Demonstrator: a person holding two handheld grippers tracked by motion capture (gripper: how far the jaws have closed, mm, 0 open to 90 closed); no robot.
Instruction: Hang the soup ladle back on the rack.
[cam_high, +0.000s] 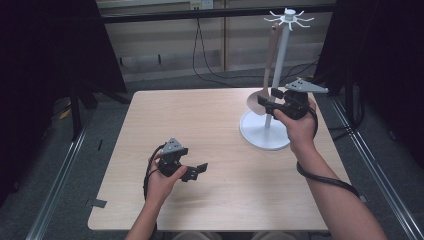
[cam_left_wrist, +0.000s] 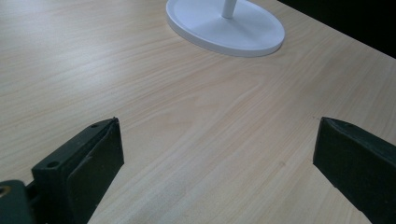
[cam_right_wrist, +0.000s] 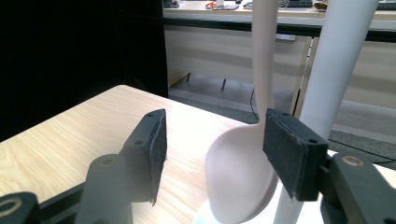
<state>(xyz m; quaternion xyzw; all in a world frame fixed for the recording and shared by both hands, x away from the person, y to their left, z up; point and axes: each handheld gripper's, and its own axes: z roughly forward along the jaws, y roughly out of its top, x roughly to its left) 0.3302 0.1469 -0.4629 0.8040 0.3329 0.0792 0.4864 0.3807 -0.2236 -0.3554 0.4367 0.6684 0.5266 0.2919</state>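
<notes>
Just behind the spoon (cam_right_wrist: 243, 172) rises the rack pole (cam_right_wrist: 336, 65).

tool (cam_left_wrist: 212, 154): jaws wide apart, nothing between | table (cam_left_wrist: 140, 84): light wood | white round base (cam_left_wrist: 226, 28): far edge

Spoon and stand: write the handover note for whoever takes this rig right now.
Right tool: jaws open around the bowl of the pale spoon; a gap shows at the left pad, and contact at the right pad cannot be told.
Left tool: open, with nothing between its jaws, low over the table at the near left.
Spoon hangs from the hook ring atop the white stand, handle up, bowl low beside the pole. The stand's base sits at the table's far right.
Done: spoon appears hung.
Left: probably draw the right tool back clear without knocking the spoon.
</notes>
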